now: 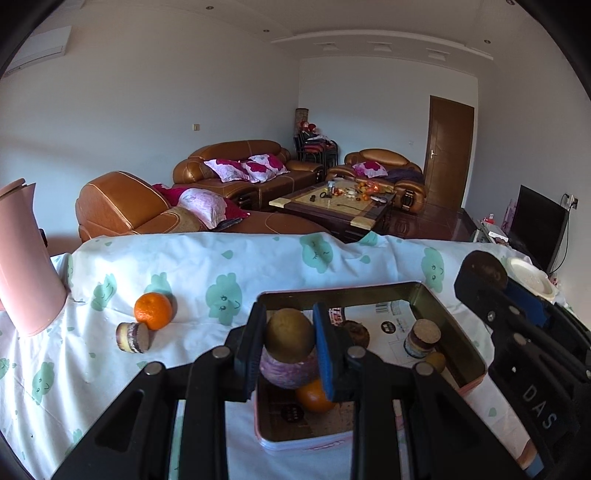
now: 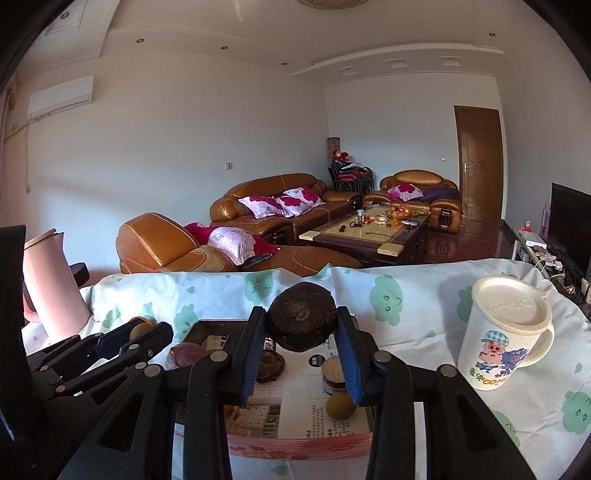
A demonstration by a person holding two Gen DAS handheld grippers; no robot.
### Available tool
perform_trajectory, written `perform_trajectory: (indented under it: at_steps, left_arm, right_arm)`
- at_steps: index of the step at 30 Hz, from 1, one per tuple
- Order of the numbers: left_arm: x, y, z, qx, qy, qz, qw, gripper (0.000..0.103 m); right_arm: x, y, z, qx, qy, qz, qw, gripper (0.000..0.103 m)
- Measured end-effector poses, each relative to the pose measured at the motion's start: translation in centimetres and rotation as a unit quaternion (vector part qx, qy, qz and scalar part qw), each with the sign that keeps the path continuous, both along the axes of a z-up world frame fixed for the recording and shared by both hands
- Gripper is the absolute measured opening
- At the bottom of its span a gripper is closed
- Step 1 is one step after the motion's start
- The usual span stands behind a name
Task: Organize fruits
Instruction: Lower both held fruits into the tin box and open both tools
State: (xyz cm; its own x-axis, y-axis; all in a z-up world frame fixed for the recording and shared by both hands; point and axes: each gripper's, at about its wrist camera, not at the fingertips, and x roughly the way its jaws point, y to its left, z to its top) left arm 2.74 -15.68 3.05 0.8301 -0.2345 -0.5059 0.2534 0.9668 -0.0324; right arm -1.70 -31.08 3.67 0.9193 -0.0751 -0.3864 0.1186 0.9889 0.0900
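- White walls (image 2: 166, 147) and a stepped ceiling (image 2: 258, 33) with small recessed lights.
- Tan leather sofas (image 2: 273, 201) with pink floral cushions (image 2: 280, 205) ring a dark coffee table (image 2: 369, 236).
- Brown door (image 2: 478, 162), glossy dark floor (image 2: 465, 247), air conditioner (image 2: 61, 96) high up.

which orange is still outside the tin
The orange on the tablecloth, left of the tin, touching a small round puck. The other orange lies inside the tin, near its front.

A home living room: leather sofas (image 1: 236, 173), coffee table (image 1: 332, 206), television (image 1: 537, 225)
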Motion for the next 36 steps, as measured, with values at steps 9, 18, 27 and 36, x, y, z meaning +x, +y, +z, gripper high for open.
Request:
perform_trajectory:
  at_steps: [9, 18, 27, 36]
  left_arm:
    - [1.3, -2.6, -1.6, 0.018, 0.022, -0.012, 0.9995, 0.027]
    - [1.2, -2.7, -1.9, 0.028, 0.008, -0.014, 0.9995, 0.028]
    - [0.7, -2.8, -2.2, 0.029, -0.007, -0.017, 0.9994, 0.028]
    - [0.5, -2.6, -2.3, 0.027, -0.014, -0.007, 0.9995, 0.033]
  right_arm:
    - [2.2, -1.3, -2.1, 0.003, 0.048, -0.002, 0.999, 0.04]
    - [3.4, -1.7, -3.4, 0.035, 0.079, 0.021, 0.996, 0.04]
    - [4.2, -3.2, -4.9, 0.129, 0.107, 0.059, 0.984, 0.041]
    - [4.5, -3.2, -5.3, 0.144, 0.114, 0.066, 0.981, 0.041]
